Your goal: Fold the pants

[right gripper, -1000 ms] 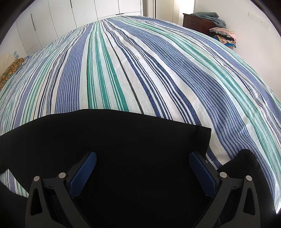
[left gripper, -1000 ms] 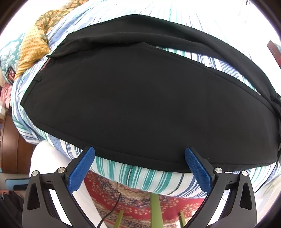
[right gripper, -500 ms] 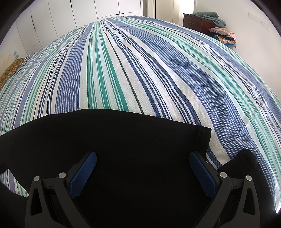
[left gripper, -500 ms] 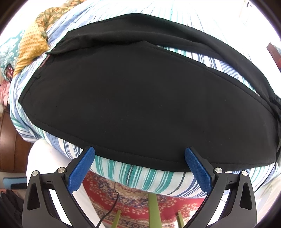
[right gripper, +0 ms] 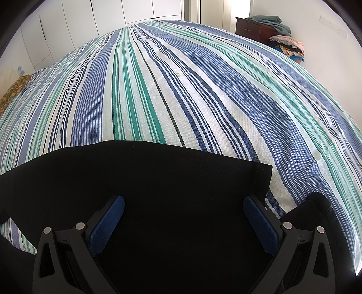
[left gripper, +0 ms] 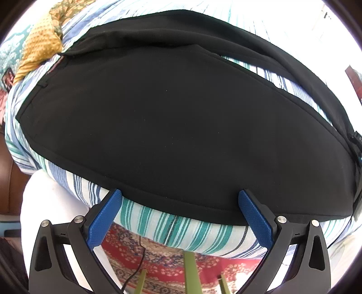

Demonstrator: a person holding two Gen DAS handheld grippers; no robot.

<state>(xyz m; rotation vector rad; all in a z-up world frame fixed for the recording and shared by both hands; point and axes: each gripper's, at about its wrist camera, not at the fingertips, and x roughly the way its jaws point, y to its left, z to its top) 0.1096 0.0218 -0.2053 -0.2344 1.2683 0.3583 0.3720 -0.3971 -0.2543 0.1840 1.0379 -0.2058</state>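
Slightly nearer now, smooth black pants (left gripper: 181, 117) beyond left hand-held gripper (left gripper: 181, 204), both hand-held grippers wide apart, empty.

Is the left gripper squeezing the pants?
No, the left gripper is wide open, its blue fingers sitting at the edge of the black pants without pinching them.

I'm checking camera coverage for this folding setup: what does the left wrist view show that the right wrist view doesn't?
Only the left wrist view shows the red patterned rug below the bed edge, a yellow cushion and the open left gripper. Only the right wrist view shows white cupboards, a dark wooden cabinet with piled clothes and the open right gripper. Both show the black pants on the striped bedsheet.
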